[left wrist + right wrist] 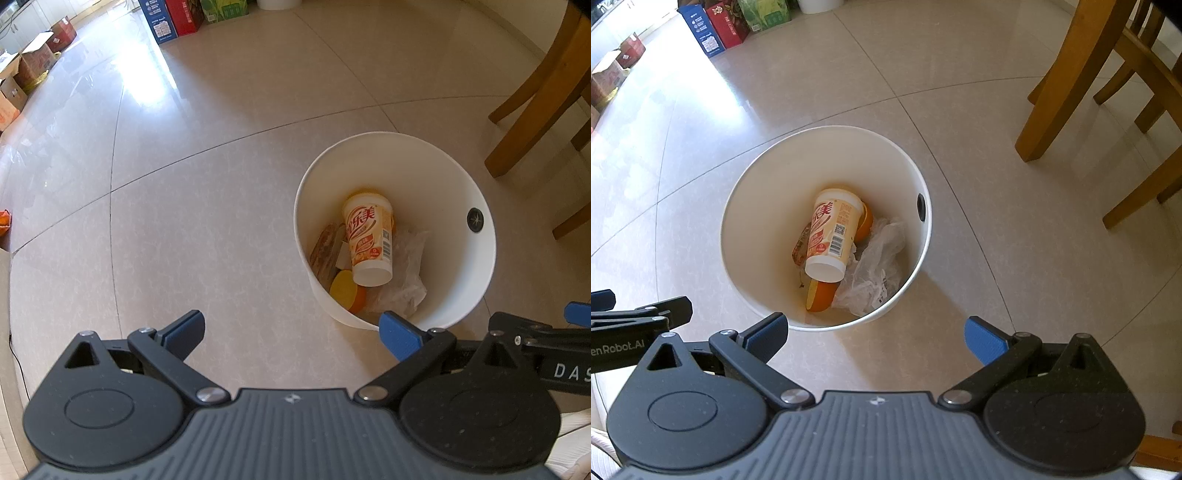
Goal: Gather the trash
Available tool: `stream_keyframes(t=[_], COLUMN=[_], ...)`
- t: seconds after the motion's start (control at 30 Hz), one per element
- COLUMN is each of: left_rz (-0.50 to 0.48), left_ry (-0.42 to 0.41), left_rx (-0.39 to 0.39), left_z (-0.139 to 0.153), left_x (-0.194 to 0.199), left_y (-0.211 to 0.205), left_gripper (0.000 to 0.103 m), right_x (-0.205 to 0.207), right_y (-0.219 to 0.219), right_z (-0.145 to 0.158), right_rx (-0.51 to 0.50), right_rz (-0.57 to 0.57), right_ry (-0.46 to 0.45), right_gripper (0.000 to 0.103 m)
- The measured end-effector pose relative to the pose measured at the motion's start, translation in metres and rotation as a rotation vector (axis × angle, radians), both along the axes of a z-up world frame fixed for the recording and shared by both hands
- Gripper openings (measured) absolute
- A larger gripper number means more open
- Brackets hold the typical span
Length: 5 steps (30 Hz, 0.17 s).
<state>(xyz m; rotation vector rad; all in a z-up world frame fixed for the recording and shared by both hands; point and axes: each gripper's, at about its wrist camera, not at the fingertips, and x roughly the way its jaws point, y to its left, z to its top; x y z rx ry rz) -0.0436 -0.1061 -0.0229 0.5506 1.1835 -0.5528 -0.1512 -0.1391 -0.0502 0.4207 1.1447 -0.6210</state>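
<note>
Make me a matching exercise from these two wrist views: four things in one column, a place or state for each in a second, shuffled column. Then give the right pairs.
Things
1. milk tea cup
2. clear plastic bag
3. left claw
4. wooden chair legs

Places or states
A. open and holding nothing
B. crumpled in the white bin, on the side nearer the chair
C. standing on the tiled floor outside the bin
D. lying tilted on the other trash, its base toward the camera

Pairs: 1-D, 2-B, 3-A, 4-C
</note>
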Motion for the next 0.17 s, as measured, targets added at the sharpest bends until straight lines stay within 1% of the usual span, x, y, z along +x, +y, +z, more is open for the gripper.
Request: stream_keyframes(t=[0.17], left_rz=[-0.004], left_ry=[0.001], left_rx=[0.001], left_z=[0.0000], left_x=[-0.0003], left_y=[-0.0014], left_gripper=[0.100], right_x=[0.0000], right_y=[0.0002], right_z=[-0.0003], right_rx=[0.001], right_rz=[-0.002], right_ry=[-0.001], right_gripper=[0.103])
